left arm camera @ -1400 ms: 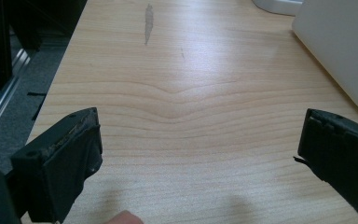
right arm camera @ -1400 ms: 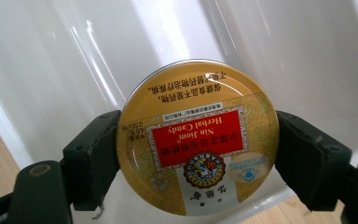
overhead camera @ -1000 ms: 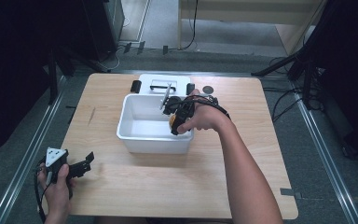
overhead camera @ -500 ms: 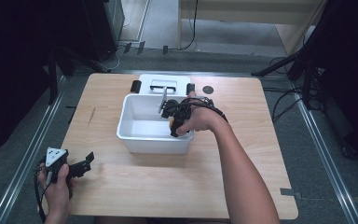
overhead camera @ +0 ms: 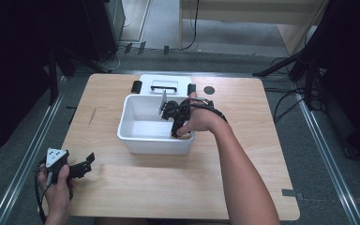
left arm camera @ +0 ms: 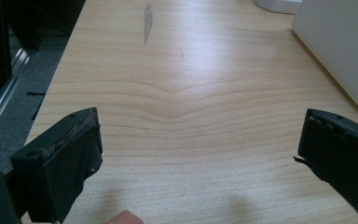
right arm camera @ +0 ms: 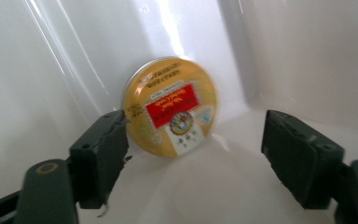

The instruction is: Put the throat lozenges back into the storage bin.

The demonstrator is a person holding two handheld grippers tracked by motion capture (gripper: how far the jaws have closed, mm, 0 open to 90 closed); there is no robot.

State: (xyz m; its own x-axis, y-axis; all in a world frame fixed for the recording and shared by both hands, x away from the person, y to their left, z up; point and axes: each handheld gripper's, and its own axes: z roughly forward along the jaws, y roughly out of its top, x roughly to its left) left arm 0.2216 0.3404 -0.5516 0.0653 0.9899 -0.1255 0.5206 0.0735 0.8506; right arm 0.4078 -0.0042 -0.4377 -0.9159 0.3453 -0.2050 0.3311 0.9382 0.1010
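A round yellow tin [right arm camera: 172, 105] with a red label leans on edge against the inside wall of the white bin [overhead camera: 154, 144]. My right gripper [right arm camera: 195, 154] reaches down into the bin's right end [overhead camera: 175, 123]. Its jaws have just been closing but still stand apart. The left pad [right arm camera: 103, 154] overlaps the tin's edge and the other pad is clear of it, so nothing is pinched. My left gripper [overhead camera: 85, 165] rests low over the table's near left corner, with its jaws [left arm camera: 200, 158] wide open over bare wood.
The bin's white lid [overhead camera: 164, 85], with a handle and black clips, lies flat just behind the bin. A small dark round mark [overhead camera: 209, 90] sits on the wood to the lid's right. The bin's outer wall [left arm camera: 345, 42] stands ahead and to the right of the left gripper.
The right hand has shifted a little toward the bin's near right side and sits slightly lower. The left hand has stayed in place.
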